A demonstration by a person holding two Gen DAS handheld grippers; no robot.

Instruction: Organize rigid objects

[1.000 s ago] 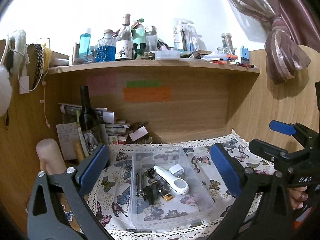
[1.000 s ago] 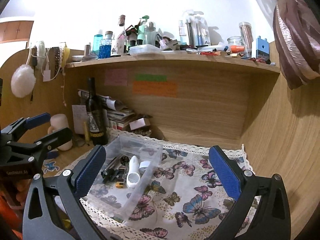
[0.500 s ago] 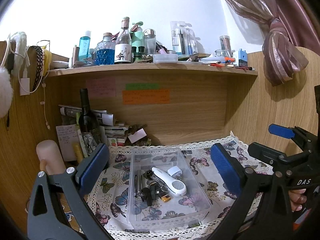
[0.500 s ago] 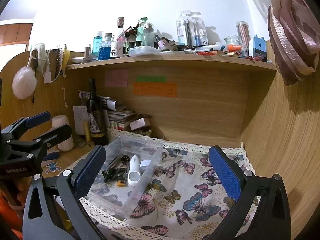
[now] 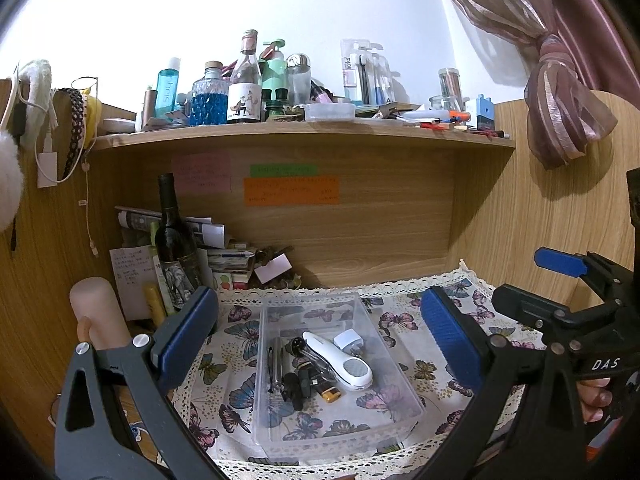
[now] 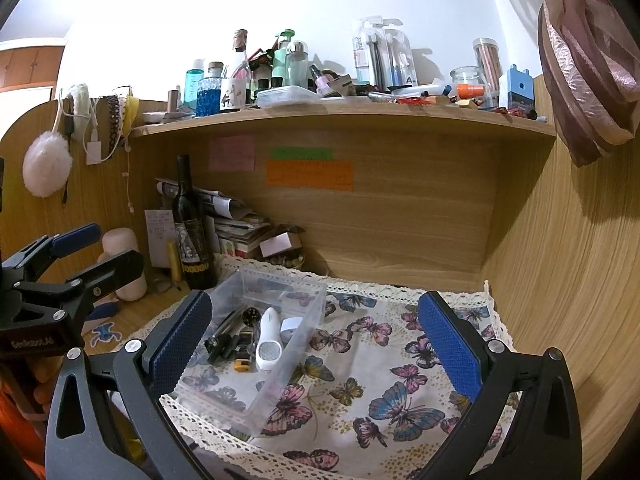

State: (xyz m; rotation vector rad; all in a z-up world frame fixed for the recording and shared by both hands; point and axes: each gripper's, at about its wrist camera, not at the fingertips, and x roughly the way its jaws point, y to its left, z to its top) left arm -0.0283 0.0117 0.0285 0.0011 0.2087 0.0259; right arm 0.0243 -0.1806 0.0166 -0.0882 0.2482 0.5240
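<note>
left wrist view: both grippers empty, clear bin [image 5: 400, 364] centred between the left gripper [image 5: 320, 336] fingers, spread wide.
small rigid items, the white handheld device [image 5: 340, 360] among them, sit together inside the bin on the butterfly cloth [image 6: 380, 380]; looks sorted. right gripper [image 6: 316, 340], fingers also wide, hangs over bare cloth right of the bin, probably clear of the load.

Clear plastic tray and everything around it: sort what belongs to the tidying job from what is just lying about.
Job:
clear plastic tray
white handheld device
small white plug block
dark pens and small black parts

Lying about:
dark wine bottle
butterfly-print cloth
shelf-top bottles
sticky notes
</note>
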